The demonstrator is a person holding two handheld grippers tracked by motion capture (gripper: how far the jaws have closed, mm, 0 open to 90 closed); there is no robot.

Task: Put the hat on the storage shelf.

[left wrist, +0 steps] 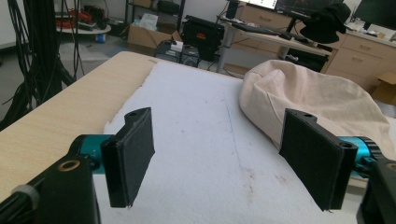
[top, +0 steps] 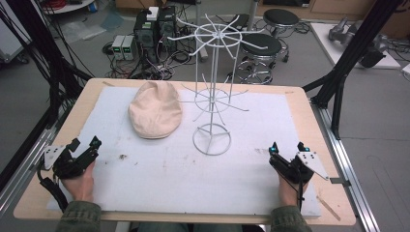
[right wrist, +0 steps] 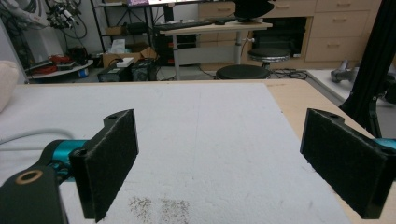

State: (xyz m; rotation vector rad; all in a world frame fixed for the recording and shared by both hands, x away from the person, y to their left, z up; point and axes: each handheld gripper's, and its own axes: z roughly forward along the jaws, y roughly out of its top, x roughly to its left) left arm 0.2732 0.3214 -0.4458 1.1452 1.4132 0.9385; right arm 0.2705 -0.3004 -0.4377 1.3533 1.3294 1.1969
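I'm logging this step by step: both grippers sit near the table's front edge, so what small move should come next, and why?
Probably the left gripper should ease forward toward the beige cap. Its jaws stand open with nothing between them, and the cap lies flat on the white mat just ahead of it, beside the wire rack. The right gripper, also open, is farther from the cap.

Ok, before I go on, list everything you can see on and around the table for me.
cap: one, beige, far left of the mat, apart from the rack
wire rack: one, white, upright at mat centre, hooks bare
mat: one, white, covering the table
table: one, light wood
stools: two, black, on the floor beyond
left gripper: one, black, near left corner, open, holding nothing
right gripper: one, black, near right corner, open, holding nothing
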